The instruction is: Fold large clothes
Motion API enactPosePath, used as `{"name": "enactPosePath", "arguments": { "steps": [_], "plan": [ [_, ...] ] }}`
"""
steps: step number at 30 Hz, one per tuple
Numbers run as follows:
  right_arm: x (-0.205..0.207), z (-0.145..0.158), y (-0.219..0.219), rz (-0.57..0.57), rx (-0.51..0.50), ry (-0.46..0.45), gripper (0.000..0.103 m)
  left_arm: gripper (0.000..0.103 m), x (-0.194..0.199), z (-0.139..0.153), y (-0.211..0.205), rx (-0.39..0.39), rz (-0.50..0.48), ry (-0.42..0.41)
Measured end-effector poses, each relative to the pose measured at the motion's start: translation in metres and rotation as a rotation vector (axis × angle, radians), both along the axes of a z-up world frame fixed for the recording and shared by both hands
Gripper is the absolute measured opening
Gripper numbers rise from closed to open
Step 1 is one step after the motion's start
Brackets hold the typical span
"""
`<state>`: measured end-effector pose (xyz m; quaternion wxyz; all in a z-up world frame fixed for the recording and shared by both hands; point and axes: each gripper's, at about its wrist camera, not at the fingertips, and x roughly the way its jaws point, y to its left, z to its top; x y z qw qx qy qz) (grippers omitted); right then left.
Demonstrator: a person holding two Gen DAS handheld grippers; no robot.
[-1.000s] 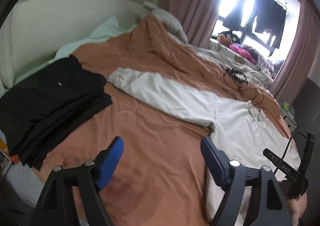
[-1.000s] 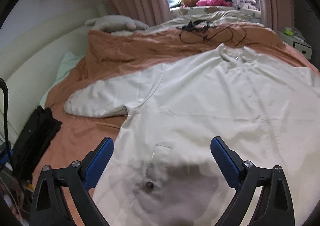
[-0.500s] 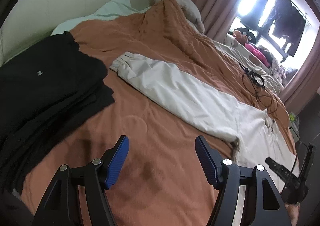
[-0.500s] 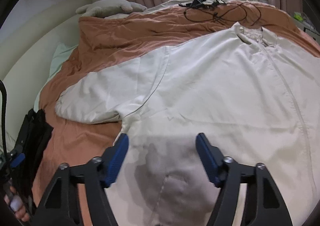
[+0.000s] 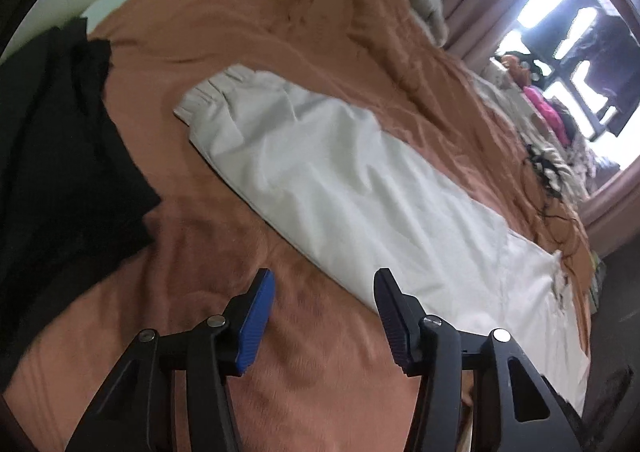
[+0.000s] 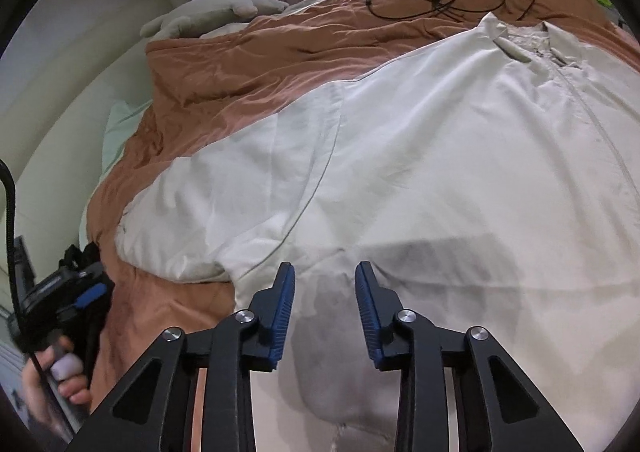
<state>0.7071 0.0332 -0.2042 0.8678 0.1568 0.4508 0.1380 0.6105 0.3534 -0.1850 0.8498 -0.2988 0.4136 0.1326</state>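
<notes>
Right wrist view cuts off the white jacket (image 6: 440, 171); both tools, right (image 6: 325, 272) and left (image 5: 324, 284), have been narrowing, still apart, gripping nothing.

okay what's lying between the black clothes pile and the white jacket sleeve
Only bare orange blanket between the black clothes and the white jacket's sleeve, as the left wrist view shows.

Matt cream cloth jacket (image 6: 440, 155)

A white jacket (image 6: 440, 171) lies spread across a rust-brown bedspread (image 6: 248, 63) as the right gripper (image 6: 325, 284), jaws narrowing with nothing pinched between them, hovers over its lower front.
</notes>
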Motion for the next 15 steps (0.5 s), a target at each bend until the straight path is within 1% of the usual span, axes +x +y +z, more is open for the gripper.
{"name": "enactPosePath", "arguments": {
  "steps": [4,7,8,9,10,11,13,15],
  "plan": [
    [0.01,-0.006,-0.006,0.003,0.031,0.02,0.018,0.054,0.025,-0.022,0.006,-0.035,0.043,0.047],
    [0.013,-0.011,-0.01,0.002,0.07,0.037,0.016,0.054,0.037,-0.035,0.012,-0.036,0.08,0.08],
    [0.014,-0.013,-0.01,0.002,0.077,0.043,0.016,0.052,0.041,-0.04,0.014,-0.034,0.09,0.088],
    [0.014,-0.014,-0.01,0.003,0.08,0.048,0.016,0.041,0.045,-0.043,0.016,-0.027,0.098,0.093],
    [0.016,-0.017,-0.009,0.009,0.09,0.054,0.016,0.018,0.049,-0.044,0.017,-0.002,0.113,0.102],
    [0.017,-0.018,-0.007,0.018,0.102,0.056,0.016,0.007,0.051,-0.044,0.019,0.031,0.125,0.106],
    [0.019,-0.023,-0.004,0.036,0.115,0.065,0.016,0.003,0.053,-0.04,0.018,0.039,0.117,0.093],
    [0.024,-0.031,0.001,0.048,0.139,0.095,0.016,0.003,0.051,-0.026,0.015,0.049,0.112,0.053]
  ]
}}
